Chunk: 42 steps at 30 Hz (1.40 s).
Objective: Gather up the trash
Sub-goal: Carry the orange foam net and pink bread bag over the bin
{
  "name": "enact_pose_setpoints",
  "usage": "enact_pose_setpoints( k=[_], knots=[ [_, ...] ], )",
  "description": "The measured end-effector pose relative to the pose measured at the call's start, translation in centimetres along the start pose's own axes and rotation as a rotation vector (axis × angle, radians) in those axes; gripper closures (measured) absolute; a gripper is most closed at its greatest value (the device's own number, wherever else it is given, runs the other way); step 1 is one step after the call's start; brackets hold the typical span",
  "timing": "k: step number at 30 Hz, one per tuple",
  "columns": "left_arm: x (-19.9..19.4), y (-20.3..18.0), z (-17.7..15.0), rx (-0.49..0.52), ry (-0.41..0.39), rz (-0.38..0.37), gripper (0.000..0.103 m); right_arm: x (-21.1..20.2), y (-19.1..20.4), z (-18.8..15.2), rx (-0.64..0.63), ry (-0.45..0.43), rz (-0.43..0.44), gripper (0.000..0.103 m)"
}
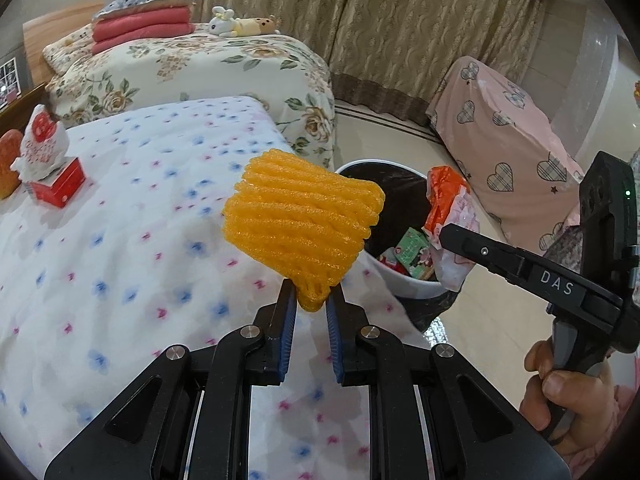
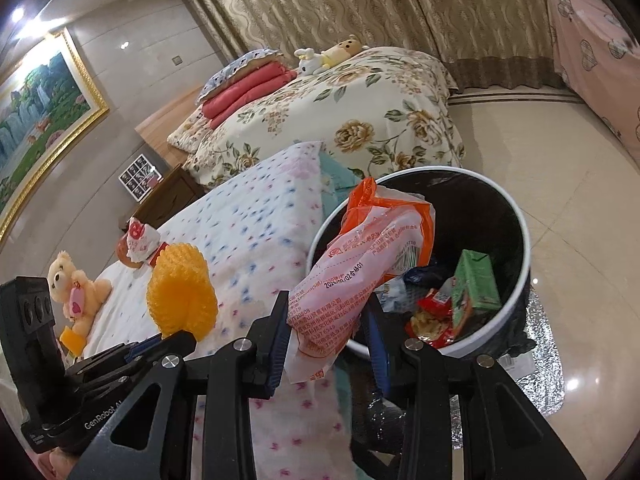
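Observation:
My left gripper (image 1: 313,294) is shut on an orange foam fruit net (image 1: 300,226) and holds it above the dotted bedspread (image 1: 120,264), just left of the trash bin (image 1: 400,280). My right gripper (image 2: 328,312) is shut on an orange-and-white plastic wrapper (image 2: 360,264) and holds it over the near rim of the bin (image 2: 516,280). The bin is white-rimmed with a black liner and holds a green carton (image 2: 476,284) and other wrappers. The net (image 2: 182,292) and left gripper (image 2: 160,346) also show in the right wrist view; the wrapper (image 1: 450,216) and right gripper (image 1: 448,236) in the left.
A red box with a white bag (image 1: 52,168) sits on the bedspread's far left, with a teddy bear (image 2: 76,292) nearby. A floral bed (image 1: 208,68) stands behind, a pink heart-patterned covered piece (image 1: 512,144) to the right. Tiled floor (image 2: 560,184) surrounds the bin.

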<state>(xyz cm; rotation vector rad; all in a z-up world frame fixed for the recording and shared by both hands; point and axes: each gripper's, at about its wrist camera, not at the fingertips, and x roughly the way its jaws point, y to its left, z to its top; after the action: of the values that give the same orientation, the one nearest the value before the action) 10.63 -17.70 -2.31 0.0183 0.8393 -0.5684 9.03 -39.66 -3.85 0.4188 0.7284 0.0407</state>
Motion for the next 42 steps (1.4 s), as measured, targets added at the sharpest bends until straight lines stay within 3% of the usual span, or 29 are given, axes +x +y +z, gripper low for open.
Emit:
enact_pose_setpoints(
  k=[21, 42],
  knots=[
    [3.4, -4.6, 2.4, 0.096, 0.028, -0.04, 0.089, -0.1, -4.1, 1.2, 0.045, 0.006, -0.029, 0.067],
    [6.3, -6.6, 3.8, 0.147, 0.066, -0.054, 0.089, 0.9, -5.6, 2.4, 0.06, 0.029, -0.036, 0.067]
  ],
)
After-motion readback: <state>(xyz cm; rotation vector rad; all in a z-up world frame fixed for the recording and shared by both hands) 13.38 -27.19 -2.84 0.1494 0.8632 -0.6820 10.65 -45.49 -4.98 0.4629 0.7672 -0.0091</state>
